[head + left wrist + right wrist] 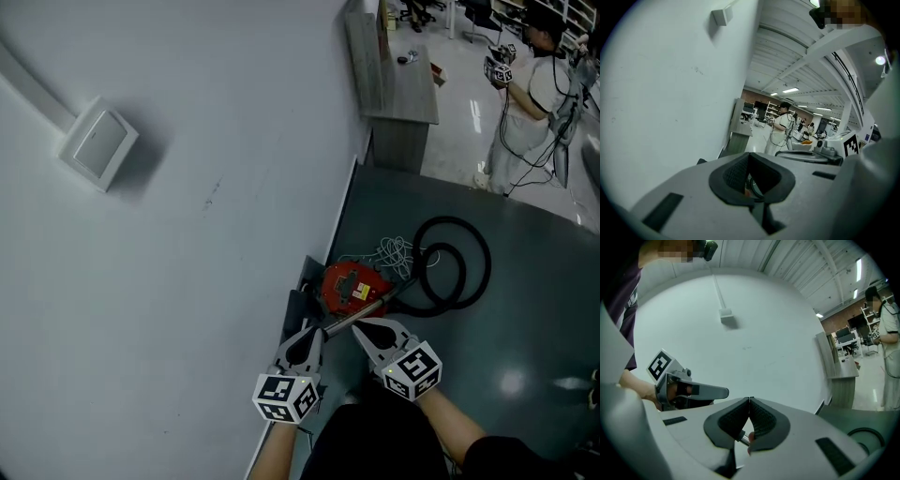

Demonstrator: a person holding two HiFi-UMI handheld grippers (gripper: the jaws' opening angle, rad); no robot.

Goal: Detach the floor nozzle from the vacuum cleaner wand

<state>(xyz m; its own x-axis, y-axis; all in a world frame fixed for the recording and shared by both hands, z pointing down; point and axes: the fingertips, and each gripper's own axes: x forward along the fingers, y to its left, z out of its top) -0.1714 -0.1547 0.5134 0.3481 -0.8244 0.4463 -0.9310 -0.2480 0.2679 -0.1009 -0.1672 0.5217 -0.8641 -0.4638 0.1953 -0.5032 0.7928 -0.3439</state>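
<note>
I am holding my left tool (pixel 314 334) and right tool (pixel 364 330) closed, jaw tips pressed together with nothing clamped, both low over the dark floor (pixel 525 309). The vacuum cleaner wand (pixel 370 307) is lying just beyond both tools, beside the red vacuum body (pixel 354 286). It is running left toward the black floor nozzle (pixel 296 309) at the foot of the white wall (pixel 187 234).

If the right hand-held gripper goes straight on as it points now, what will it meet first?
Probably the white wall, which fills the view beyond the shut right hand-held gripper. The metal wand shows just below its tips, so depth is uncertain.
</note>
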